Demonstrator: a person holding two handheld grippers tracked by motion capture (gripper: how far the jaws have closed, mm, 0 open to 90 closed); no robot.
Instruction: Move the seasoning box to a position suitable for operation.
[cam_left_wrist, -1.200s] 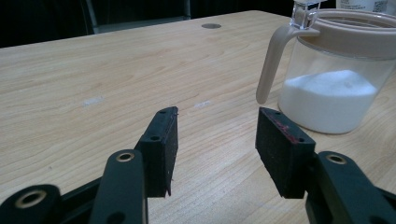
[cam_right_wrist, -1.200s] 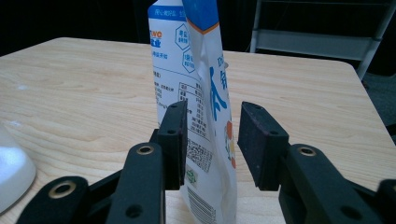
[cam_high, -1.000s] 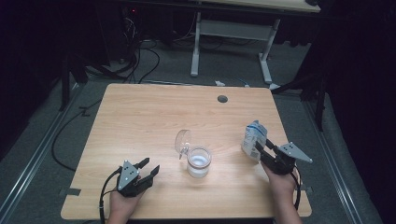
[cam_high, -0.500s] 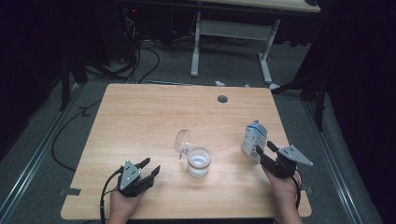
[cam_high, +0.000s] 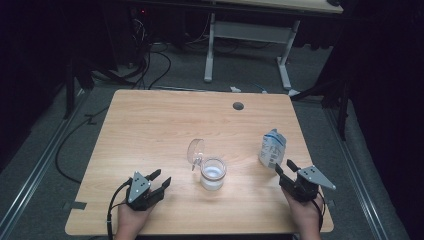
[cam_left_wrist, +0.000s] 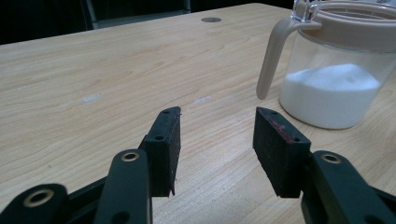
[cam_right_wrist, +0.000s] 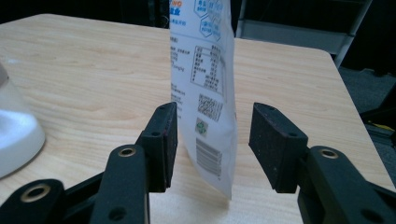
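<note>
A white pouch with blue print (cam_high: 272, 148) stands upright on the right part of the wooden table (cam_high: 165, 125). In the right gripper view the pouch (cam_right_wrist: 205, 79) shows edge-on, between the two jaws, with a gap on each side. My right gripper (cam_high: 284, 166) (cam_right_wrist: 212, 109) is open just on the near side of it. A clear jar of white powder (cam_high: 212, 174) with a beige handle stands mid-table, its lid (cam_high: 196, 150) flipped up. My left gripper (cam_high: 162, 179) (cam_left_wrist: 217, 114) rests open near the front edge, left of the jar (cam_left_wrist: 336, 88), holding nothing.
A round cable hole (cam_high: 238, 106) sits at the table's far side. Beyond the table are a white desk frame (cam_high: 247, 35) and cables on the dark floor (cam_high: 150, 65). Bare wood spans the table's left half and far half.
My right gripper has drawn back a little toward the near edge, away from the pouch. The pouch, the jar and the left gripper have not moved.
</note>
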